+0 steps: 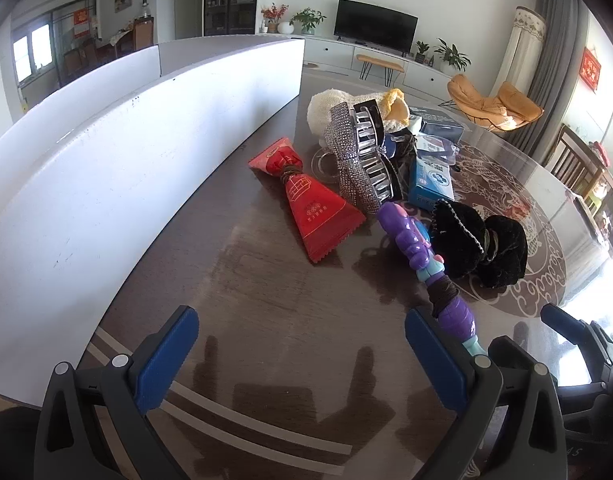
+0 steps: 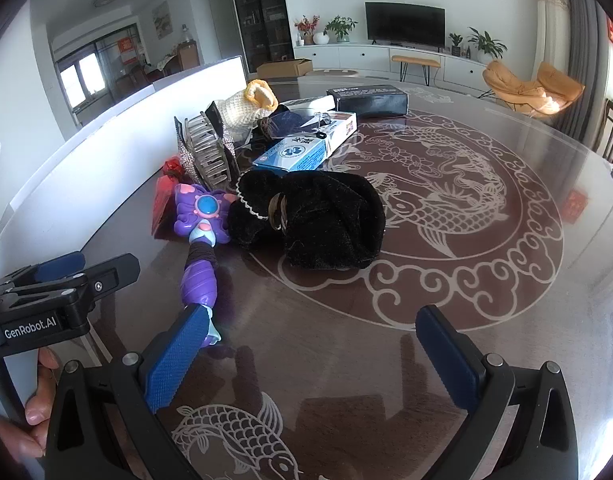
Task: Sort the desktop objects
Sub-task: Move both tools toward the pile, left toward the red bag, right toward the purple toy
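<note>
Reading "GenRobot.AI", the left gripper (image 2: pixel 62 276) and right gripper (image 2: pixel 310 344) hang spread above the table (image 2: pixel 506 300).

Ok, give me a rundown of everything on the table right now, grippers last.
toy wand: 1, purple, nearest item, handle toward grippers
velvet pouch: 1, black, right of the wand
red packet: 1, red, left, near the white board
hair claw: 1, silver rhinestone, behind the wand
medicine box: 1, blue-white, behind the pouch
knit pouch: 1, cream-yellow, far back
dark box: 1, black, far back
white board: 1, white, left edge
table: 1, brown, fish pattern
left gripper: open, empty
right gripper: open, empty
</note>
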The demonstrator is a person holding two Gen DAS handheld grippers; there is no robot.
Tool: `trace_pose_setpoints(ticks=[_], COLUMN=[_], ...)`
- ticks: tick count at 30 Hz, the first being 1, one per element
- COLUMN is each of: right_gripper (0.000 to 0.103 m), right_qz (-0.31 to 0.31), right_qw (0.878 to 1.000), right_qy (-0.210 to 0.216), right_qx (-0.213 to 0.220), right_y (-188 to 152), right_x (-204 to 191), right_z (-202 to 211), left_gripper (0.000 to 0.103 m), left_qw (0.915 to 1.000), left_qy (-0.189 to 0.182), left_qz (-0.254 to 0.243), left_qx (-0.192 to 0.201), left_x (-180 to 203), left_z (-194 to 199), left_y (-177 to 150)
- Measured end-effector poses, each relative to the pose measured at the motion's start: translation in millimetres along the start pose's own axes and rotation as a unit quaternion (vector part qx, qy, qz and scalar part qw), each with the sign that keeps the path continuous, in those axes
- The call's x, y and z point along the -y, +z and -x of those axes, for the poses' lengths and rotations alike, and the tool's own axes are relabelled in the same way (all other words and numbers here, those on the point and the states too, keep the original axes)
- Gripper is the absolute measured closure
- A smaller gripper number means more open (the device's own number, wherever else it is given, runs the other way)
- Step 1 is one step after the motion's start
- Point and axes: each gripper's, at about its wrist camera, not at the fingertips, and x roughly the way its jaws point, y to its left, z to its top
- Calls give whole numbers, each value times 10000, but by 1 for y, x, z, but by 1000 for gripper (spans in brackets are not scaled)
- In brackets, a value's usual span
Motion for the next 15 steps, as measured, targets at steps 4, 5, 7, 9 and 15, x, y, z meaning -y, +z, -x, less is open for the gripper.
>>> trace_pose_setpoints(ticks=[4, 5, 7, 9, 15], right_gripper=[0, 0, 0, 0, 0], right_qz=[64, 67, 76, 103, 286], right_qw=[9998, 9998, 9997, 9995, 9988], right_qy=[157, 179, 236, 294, 395], right_qx=[-51, -60, -81, -100, -29], right_y=[0, 0, 0, 0, -1], right_x=[-3, -3, -4, -5, -12], right_z=[-2, -3, -3, -3, 1], left_gripper=[0, 0, 0, 0, 0], left_qw=[9998, 9996, 9991, 9987, 9983], left_qy=[63, 66, 38, 17, 4], left_qz=[178, 251, 396, 492, 572], left_qx=[37, 68, 115, 115, 77], left_x=[-8, -11, -17, -22, -26], left_z=[2, 4, 6, 6, 6], left_y=[2, 2, 3, 4, 3])
